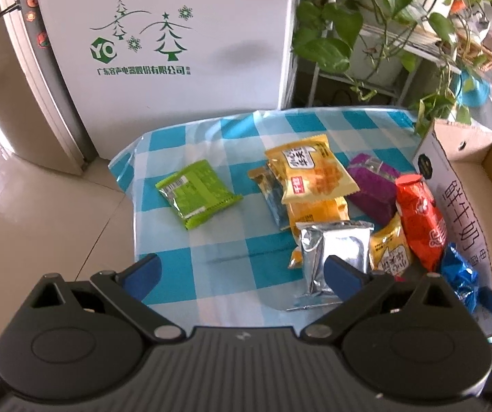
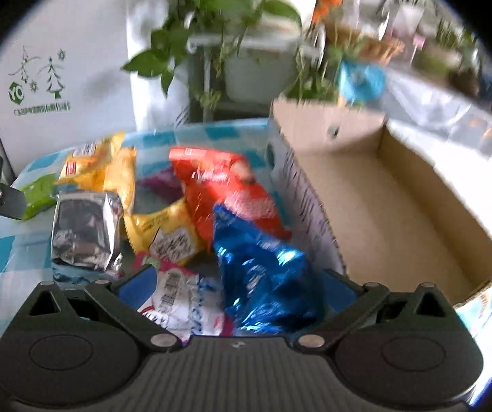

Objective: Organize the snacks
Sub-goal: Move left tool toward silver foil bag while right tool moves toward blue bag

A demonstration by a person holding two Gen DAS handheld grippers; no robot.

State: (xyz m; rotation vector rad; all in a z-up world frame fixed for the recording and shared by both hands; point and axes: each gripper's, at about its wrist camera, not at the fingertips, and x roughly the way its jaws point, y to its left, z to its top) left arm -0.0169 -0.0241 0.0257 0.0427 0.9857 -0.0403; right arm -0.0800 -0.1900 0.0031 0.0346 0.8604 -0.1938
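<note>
A pile of snack packets lies on the blue-checked tablecloth (image 1: 184,250): a green packet (image 1: 198,194) apart at the left, then yellow (image 1: 311,175), purple (image 1: 373,185), red (image 1: 417,219) and silver (image 1: 335,250) ones. My left gripper (image 1: 242,271) hangs open over bare cloth, its right finger in front of the silver packet. My right gripper (image 2: 239,283) is open low over the pile. A blue foil packet (image 2: 263,267) and a white packet (image 2: 177,298) lie between its fingers. The red packet (image 2: 225,189) is just beyond.
An open cardboard box (image 2: 328,127) stands right of the pile with nothing in it, and its printed side (image 1: 459,213) faces the snacks. A white fridge (image 1: 177,34) and potted plants (image 1: 349,34) stand behind the table. Tiled floor (image 1: 40,223) lies to the left.
</note>
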